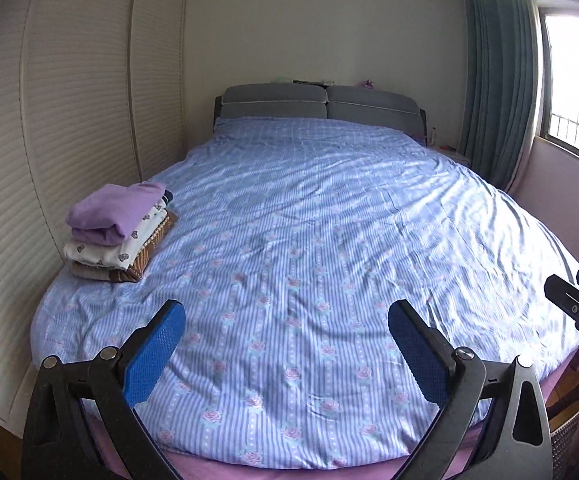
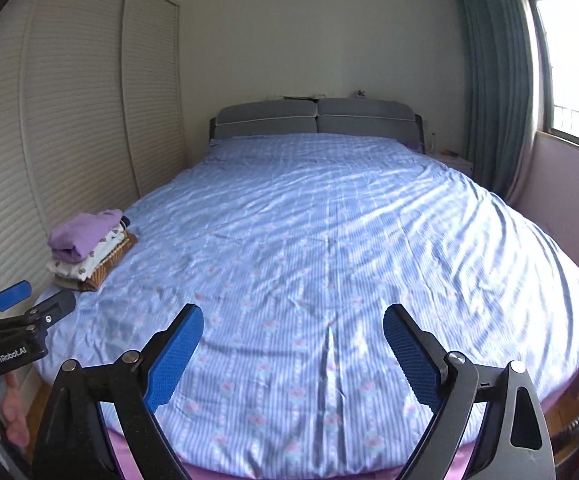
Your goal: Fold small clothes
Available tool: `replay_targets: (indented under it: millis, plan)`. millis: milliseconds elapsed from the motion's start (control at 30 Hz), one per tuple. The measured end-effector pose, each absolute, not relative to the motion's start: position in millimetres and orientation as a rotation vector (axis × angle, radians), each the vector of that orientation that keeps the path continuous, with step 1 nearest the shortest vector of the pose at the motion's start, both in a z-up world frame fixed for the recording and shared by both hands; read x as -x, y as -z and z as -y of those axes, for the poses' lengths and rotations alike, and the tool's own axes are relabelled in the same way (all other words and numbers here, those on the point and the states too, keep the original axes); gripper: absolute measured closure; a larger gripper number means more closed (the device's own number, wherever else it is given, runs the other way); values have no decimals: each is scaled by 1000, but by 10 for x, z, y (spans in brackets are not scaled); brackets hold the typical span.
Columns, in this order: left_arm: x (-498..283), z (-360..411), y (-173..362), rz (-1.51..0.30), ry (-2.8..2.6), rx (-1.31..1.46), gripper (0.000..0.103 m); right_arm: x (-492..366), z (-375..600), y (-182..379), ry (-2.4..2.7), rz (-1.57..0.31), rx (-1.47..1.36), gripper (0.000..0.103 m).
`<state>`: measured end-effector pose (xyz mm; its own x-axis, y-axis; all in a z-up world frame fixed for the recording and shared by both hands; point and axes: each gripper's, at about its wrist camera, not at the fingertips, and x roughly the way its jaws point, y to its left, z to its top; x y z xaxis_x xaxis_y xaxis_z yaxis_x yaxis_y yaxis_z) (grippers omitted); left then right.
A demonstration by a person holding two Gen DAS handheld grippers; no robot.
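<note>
Both grippers hover at the foot of the bed [image 1: 309, 220]: left gripper [image 1: 287, 356] fingers spread wide, gripping nothing; right gripper [image 2: 293, 356] likewise. Farther off, a folded clothes stack [image 1: 119, 226] sits at the bed's left edge, beside the wardrobe [image 1: 69, 100].

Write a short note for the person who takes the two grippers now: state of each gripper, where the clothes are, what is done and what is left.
Left gripper: open, holds nothing, above the near edge of the bed.
Right gripper: open, holds nothing, also above the near edge.
Clothes: one folded stack at the bed's left edge, beside the wardrobe; purple piece on top, a white printed one and brown ones under it.
Done: the stack looks neatly folded.
Left: no unfolded clothes show on the bed in either view; look outside the frame for more.
</note>
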<state>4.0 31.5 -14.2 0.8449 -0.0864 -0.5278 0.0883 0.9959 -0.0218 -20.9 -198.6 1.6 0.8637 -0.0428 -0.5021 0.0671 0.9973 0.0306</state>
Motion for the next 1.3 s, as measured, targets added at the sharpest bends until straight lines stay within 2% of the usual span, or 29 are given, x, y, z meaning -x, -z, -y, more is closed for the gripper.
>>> replay_targets:
  millis: [433,1300]
  plan:
    - [219,-214,337,-591,96,-11,0,620,2119,139,130,-505,-19,11]
    - [242,-190,412,-617,111,-4,0,603,2140,184,108,-531,-21,11]
